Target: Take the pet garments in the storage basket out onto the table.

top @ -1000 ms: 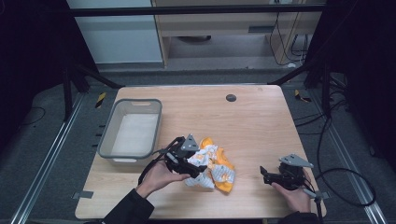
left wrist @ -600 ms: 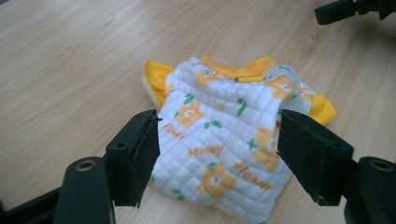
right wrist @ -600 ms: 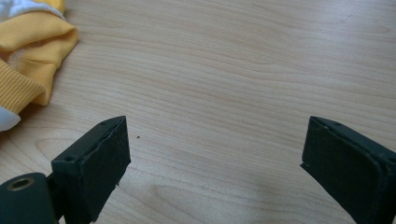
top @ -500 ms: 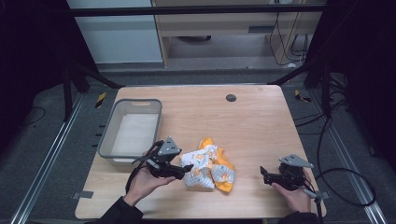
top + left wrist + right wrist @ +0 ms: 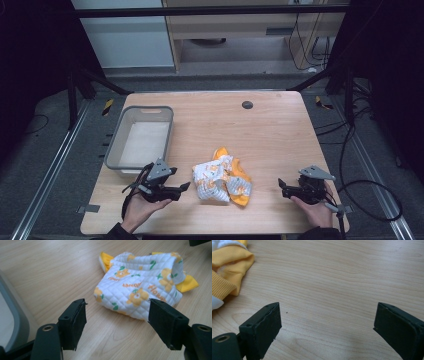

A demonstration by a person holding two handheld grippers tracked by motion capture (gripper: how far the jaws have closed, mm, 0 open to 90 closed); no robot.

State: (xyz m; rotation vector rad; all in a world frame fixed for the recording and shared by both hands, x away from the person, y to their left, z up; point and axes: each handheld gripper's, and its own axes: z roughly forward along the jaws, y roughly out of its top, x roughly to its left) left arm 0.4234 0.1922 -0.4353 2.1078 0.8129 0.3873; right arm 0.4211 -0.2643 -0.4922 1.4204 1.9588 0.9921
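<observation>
- The wooden surface (image 5: 280, 125) carries everything; its near edge and the person's forearms are cut off at the bottom of the high view.
- The grey bin (image 5: 116, 150) sits at the left of the surface, near the left gripper, probably as the place for the garment. In the left gripper view its rim (image 5: 15, 315) is cut off at the frame edge, and its inside is too pale to read.
- The quilted garment (image 5: 220, 179), white with yellow flowers and yellow trim, lies crumpled on the surface between the two grippers, touched by neither. Its folds hide its shape and which end is which; part of the printed lettering (image 5: 130, 285) is too small to read.
- The left gripper (image 5: 183, 188) points at the garment from just beside it, fingers (image 5: 75, 317) spread wide with nothing between them, likely lined up for a grasp.
- The right gripper (image 5: 281, 185) rests low, well apart from the garment, fingers (image 5: 264, 325) spread over bare wood, seemingly waiting.
</observation>
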